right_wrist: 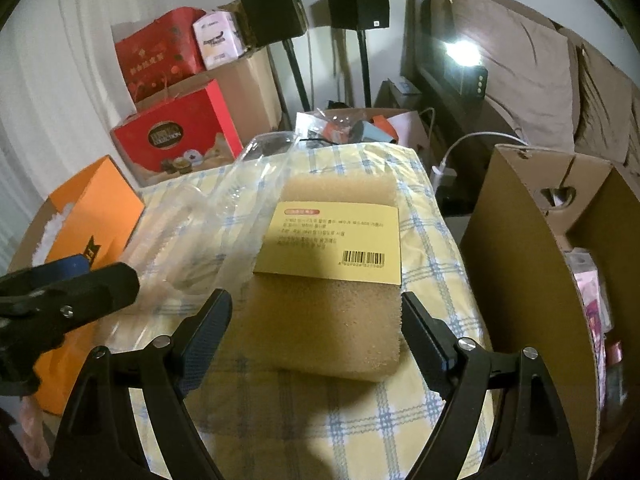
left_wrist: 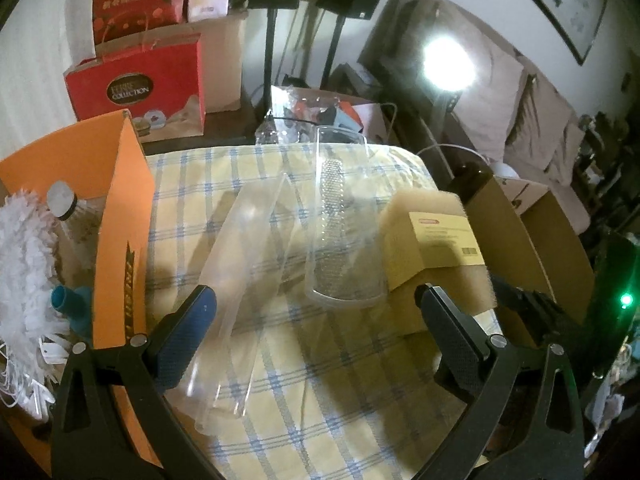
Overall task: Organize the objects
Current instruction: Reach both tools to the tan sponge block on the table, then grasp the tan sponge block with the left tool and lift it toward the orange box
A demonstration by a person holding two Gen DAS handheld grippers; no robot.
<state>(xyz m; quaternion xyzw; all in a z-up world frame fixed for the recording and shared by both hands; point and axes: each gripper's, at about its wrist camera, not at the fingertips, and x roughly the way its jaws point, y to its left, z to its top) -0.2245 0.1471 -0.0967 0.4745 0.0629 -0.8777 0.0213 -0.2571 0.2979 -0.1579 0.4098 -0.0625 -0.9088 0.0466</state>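
While both the left gripper and right gripper are held spread and empty, little is judged done: the sponge and clear trays beside it remain unsorted on the checked bench.

Checked cloth, three things on the bench

The bench was covered by a yellow cloth with blue and white checks, and it carried three things. A long clear plastic tray lay on the left side, running lengthwise away from the camera, its near end just beside the orange box that stood off the bench's left edge. Next to it, toward the middle, sat a second clear container with a perforated metal grater inside. On the right lay a tan sponge block wearing a yellow paper label with a barcode, flat on the cloth and close against the clear plastic.
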